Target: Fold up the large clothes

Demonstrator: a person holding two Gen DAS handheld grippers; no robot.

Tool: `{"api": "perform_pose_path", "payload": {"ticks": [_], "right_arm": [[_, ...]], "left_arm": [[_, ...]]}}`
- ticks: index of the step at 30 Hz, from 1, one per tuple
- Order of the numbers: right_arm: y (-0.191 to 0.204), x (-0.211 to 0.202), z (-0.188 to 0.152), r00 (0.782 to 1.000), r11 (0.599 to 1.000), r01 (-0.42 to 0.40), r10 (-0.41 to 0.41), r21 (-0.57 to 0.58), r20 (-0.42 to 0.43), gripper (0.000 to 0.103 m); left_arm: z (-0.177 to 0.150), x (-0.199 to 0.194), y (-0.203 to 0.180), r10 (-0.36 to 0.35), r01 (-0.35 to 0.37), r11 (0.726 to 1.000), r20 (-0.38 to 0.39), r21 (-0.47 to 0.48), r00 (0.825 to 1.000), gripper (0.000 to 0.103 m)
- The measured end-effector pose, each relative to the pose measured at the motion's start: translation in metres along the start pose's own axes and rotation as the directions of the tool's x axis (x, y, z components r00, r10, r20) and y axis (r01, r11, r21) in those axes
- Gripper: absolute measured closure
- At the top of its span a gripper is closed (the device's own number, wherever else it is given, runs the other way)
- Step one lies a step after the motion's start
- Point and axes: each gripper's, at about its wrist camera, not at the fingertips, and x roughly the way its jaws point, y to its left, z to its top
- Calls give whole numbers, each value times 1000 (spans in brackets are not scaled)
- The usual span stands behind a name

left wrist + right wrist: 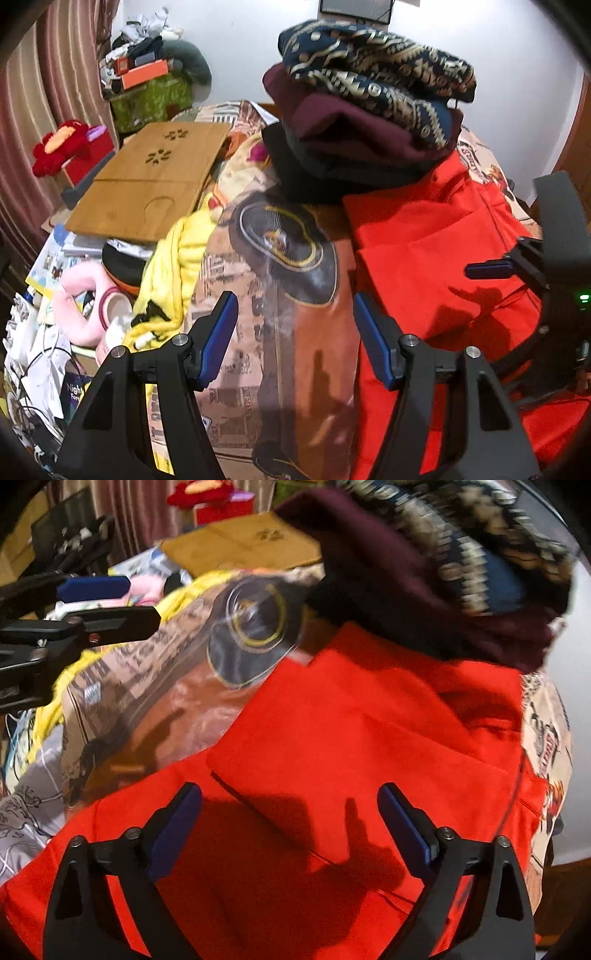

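A bright red garment (443,240) (351,720) lies partly folded on a printed bedspread (258,350). Behind it is a stack of folded clothes (369,110) (424,572): navy-and-gold patterned on top, maroon and black beneath. My left gripper (295,328) hovers open over the bedspread at the garment's left edge, with nothing between its blue pads. My right gripper (290,801) hangs open and wide above the red cloth, casting its shadow on it. In the right wrist view the left gripper (122,602) shows at the left. One right finger (487,268) shows in the left wrist view.
A wooden lap desk (147,184) lies to the left, beside a yellow blanket (173,269). A pink neck pillow (81,306), papers and cables crowd the near left. A green box (151,96) with clutter and a red plush flower (59,144) stand by the curtain.
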Motion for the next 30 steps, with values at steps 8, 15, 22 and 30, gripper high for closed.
{"api": "perform_pose_path", "payload": {"ticks": [8, 15, 22, 30], "right_arm": [[3, 29, 0, 998, 999, 18, -20, -29, -66, 54], [-26, -3, -8, 998, 986, -61, 56, 154, 38, 94], [-78, -66, -22, 982, 940, -57, -7, 336, 187, 96], [-130, -127, -50, 944, 883, 9, -163, 470, 287, 96]], "left_arm": [[-8, 10, -3, 1, -1, 1000, -28, 10, 1000, 39], [-12, 17, -12, 2, 0, 999, -56, 35, 998, 39], [-15, 27, -41, 1, 10, 993, -95, 120, 996, 39], [-17, 40, -73, 1, 24, 981, -130, 193, 992, 39]]}}
